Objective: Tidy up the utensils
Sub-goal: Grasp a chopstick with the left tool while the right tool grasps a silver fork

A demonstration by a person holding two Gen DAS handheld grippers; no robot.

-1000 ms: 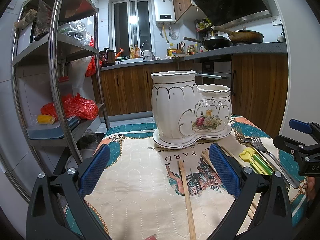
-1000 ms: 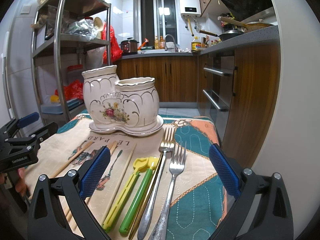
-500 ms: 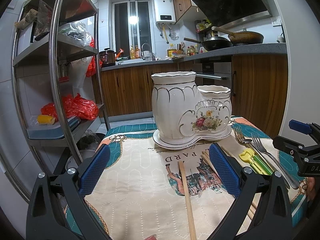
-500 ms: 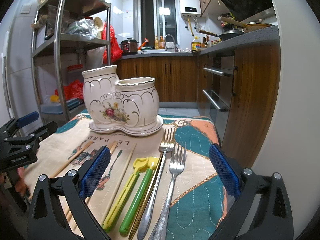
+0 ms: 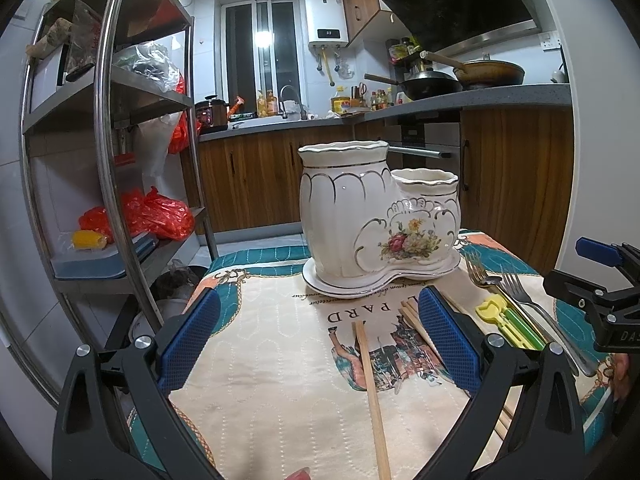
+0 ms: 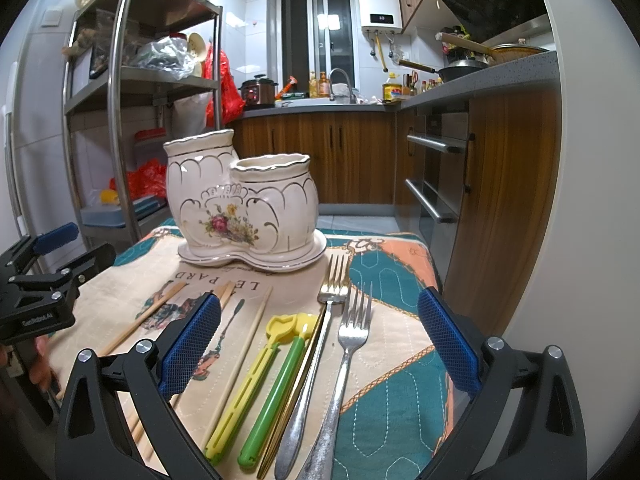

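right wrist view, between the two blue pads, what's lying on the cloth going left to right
pale wooden chopstick → yellow plastic utensil handle → green plastic utensil handle → silver fork with the gold-tinted head → plain silver steel fork

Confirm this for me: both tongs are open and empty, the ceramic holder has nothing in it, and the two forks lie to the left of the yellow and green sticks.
One detail is wrong. In the right wrist view the two forks lie to the right of the yellow and green sticks, not the left. The rest holds: left tongs and right tongs are open and empty, and nothing shows above the rims of the ceramic holder.
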